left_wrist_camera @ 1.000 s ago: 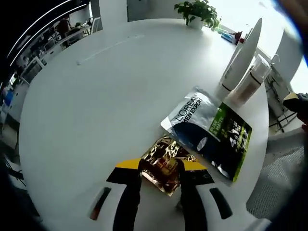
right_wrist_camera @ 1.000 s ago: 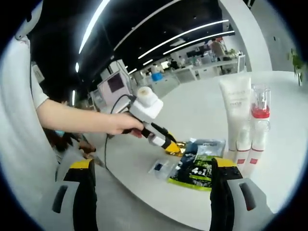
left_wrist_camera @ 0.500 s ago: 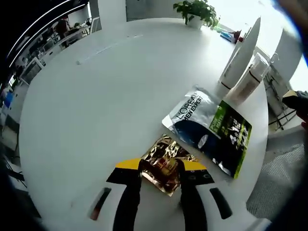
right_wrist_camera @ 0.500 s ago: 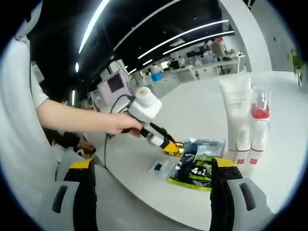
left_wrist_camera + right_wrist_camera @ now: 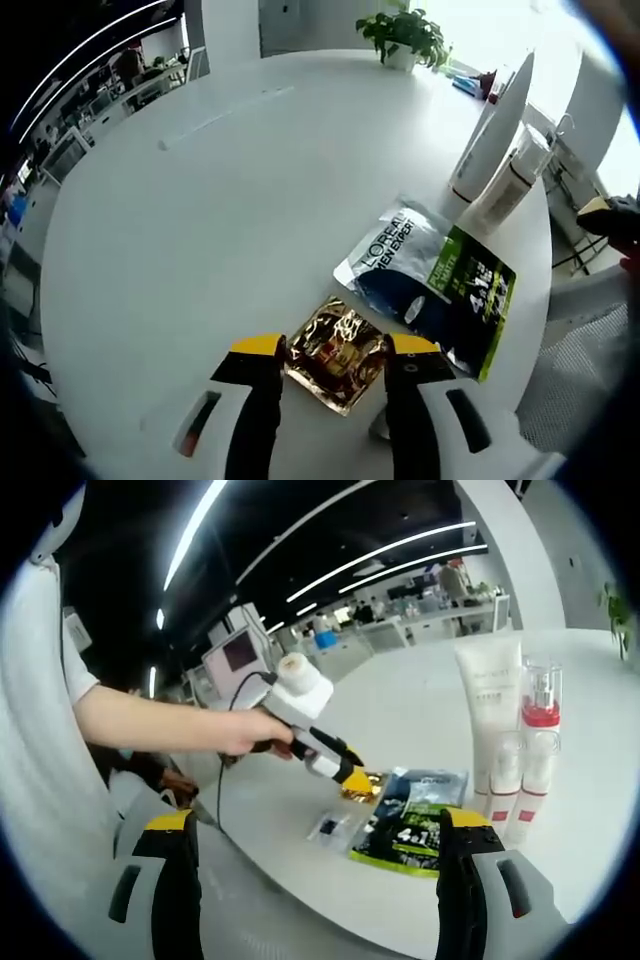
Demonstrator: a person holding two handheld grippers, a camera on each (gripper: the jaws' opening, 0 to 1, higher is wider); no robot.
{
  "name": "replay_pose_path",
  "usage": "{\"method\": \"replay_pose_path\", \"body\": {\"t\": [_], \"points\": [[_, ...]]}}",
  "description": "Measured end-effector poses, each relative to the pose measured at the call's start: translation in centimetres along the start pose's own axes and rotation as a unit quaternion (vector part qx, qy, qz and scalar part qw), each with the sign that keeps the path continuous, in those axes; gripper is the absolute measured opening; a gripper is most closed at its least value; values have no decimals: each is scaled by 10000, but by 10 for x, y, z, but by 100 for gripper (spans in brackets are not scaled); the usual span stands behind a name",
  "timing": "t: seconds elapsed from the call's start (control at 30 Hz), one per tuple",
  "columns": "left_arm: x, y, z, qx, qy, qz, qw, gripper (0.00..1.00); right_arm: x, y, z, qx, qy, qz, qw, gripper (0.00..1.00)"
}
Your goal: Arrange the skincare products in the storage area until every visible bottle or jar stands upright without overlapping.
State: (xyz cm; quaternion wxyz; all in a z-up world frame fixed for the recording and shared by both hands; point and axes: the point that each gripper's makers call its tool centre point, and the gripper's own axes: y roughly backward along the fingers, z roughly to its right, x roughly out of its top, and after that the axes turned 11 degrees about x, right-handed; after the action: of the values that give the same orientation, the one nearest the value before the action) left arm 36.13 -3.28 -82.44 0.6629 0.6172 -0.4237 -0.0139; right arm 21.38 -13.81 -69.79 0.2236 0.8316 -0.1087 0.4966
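On the round white table (image 5: 200, 200) the tall white tube (image 5: 490, 715) and bottles (image 5: 535, 755) already stand upright; the dark sachet (image 5: 430, 285) and gold sachet (image 5: 335, 350) lie flat, overlapping unclear. The left gripper (image 5: 335, 350) straddles the gold one, jaws spread; the right gripper (image 5: 315, 830) hangs wide apart, empty.

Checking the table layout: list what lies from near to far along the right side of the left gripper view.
left gripper → gold sachet → dark L'Oreal pouch → white tube and slim white bottle side by side → potted plant
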Motion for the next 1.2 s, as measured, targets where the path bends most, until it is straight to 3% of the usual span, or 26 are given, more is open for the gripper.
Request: {"method": "replay_pose_path", "body": {"t": [0.23,0.47,0.67,0.93,1.2], "points": [[0,14,-4,52,-6,47,10000,44,0,0,0,-12,45,-14,10000,99],[8,37,-7,119,204,348,9991,53,1,2,2,-103,93,3,9999,99],[1,59,-11,253,411,507,9976,57,3,5,5,-228,189,29,9996,100],[-22,97,-19,453,771,790,9929,64,7,17,26,-848,133,153,9962,100],[-55,140,-23,618,1101,1106,9858,74,15,29,31,-1121,119,336,9931,100]]}}
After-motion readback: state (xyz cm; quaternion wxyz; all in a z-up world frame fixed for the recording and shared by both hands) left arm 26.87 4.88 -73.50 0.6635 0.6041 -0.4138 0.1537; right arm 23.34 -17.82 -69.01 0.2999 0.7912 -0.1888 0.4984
